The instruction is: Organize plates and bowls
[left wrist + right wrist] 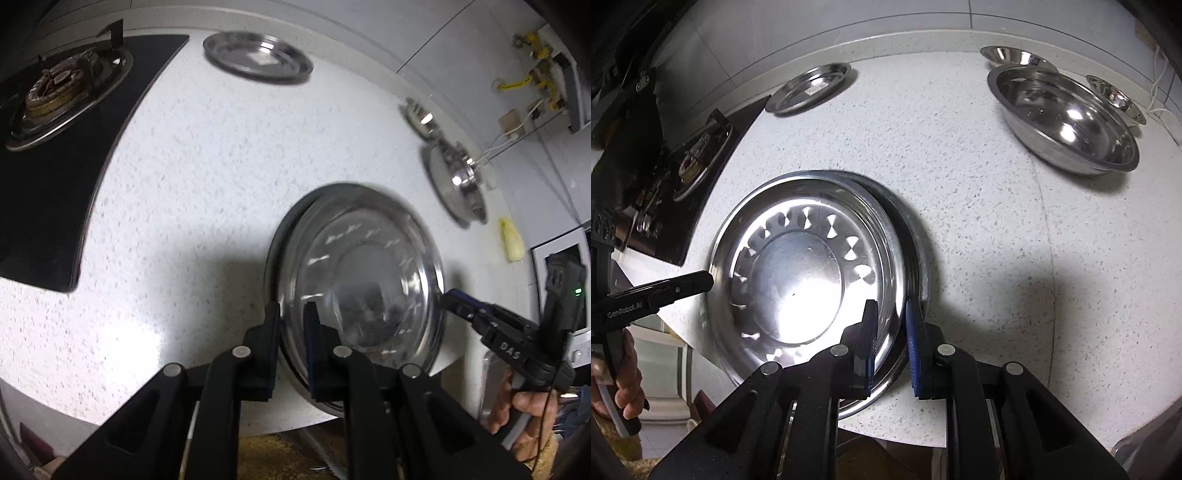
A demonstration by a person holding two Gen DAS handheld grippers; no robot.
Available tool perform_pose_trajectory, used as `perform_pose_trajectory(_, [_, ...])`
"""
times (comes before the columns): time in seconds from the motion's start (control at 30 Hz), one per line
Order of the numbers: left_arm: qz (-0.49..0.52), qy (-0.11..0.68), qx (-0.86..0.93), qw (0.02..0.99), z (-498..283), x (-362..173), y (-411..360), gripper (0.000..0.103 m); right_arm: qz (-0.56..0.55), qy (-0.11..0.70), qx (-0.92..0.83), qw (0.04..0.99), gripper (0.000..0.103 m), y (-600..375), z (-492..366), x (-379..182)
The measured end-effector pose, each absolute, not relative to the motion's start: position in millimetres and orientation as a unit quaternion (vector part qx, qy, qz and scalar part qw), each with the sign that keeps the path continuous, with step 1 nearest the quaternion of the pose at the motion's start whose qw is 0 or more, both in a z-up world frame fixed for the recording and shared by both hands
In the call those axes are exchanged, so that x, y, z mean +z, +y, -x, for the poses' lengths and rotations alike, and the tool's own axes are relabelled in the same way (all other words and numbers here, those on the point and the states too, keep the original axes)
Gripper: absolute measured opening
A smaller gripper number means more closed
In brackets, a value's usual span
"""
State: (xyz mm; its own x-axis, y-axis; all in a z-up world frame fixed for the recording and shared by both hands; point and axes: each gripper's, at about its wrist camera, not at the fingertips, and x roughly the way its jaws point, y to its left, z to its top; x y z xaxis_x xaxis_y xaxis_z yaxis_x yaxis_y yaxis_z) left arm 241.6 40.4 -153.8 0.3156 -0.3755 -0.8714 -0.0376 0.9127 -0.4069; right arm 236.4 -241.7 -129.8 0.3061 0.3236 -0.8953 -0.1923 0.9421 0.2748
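left gripper [293, 314]: fingers closed on the left rim of the top plate [360, 273] | right gripper [892, 317]: fingers closed on its opposite rim | plate: between both grippers, lying on a second plate [905, 221] on the white bench [960, 166] | large bowl [1067, 122]: well beyond the right fingers

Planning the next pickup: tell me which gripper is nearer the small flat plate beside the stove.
Left, as a judgement. The left gripper pinches the stacked plates' stove-side rim; the right gripper pinches the opposite rim, farther from the small flat plate.
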Motion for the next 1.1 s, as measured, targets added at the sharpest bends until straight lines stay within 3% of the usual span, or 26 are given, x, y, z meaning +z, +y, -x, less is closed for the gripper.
perform_pose_trajectory(0.23, [0.176,0.557,-0.11,0.804,-244.9,-136.3,51.0,0.012,-0.072,0.562,0.153,0.81,0.017,-258.1,-236.4,-123.5])
perform_pose_trajectory(0.3, [0.178,0.554,-0.106,0.806,-246.9,-133.0,55.8,0.012,-0.077,0.561,0.151,0.81,0.028,-263.1,-237.2,-121.9])
perform_pose_trajectory(0.47, [0.192,0.559,-0.087,0.802,-255.7,-131.9,75.5,0.012,-0.094,0.56,0.143,0.811,0.044,-272.2,-241.3,-116.4])
perform_pose_trajectory(0.7, [0.212,0.56,-0.058,0.799,-290.7,-125.7,101.6,0.013,-0.09,0.55,0.16,0.814,0.06,-255.0,-265.3,-100.5])
perform_pose_trajectory(0.73, [0.222,0.557,-0.055,0.798,-302.4,-122.1,108.1,0.021,-0.087,0.548,0.166,0.815,0.062,-250.5,-271.9,-96.6])
perform_pose_trajectory(0.77, [0.228,0.556,-0.058,0.797,-309.3,-120.1,111.3,0.049,-0.084,0.545,0.172,0.817,0.066,-244.4,-279.7,-92.4])
perform_pose_trajectory(0.83, [0.241,0.549,-0.064,0.798,-332.2,-114.4,120.3,0.068,-0.085,0.535,0.185,0.82,0.069,-232.7,-300.0,-82.0])
perform_pose_trajectory(0.9, [0.244,0.542,-0.059,0.802,-356.5,-108.4,129.9,0.068,-0.09,0.529,0.199,0.82,0.079,-220.8,-317.9,-76.1])
perform_pose_trajectory(1.1, [0.264,0.542,-0.025,0.797,-438.2,-113.3,151.7,0.069,-0.109,0.534,0.223,0.808,0.08,-178.3,-401.4,-78.2])
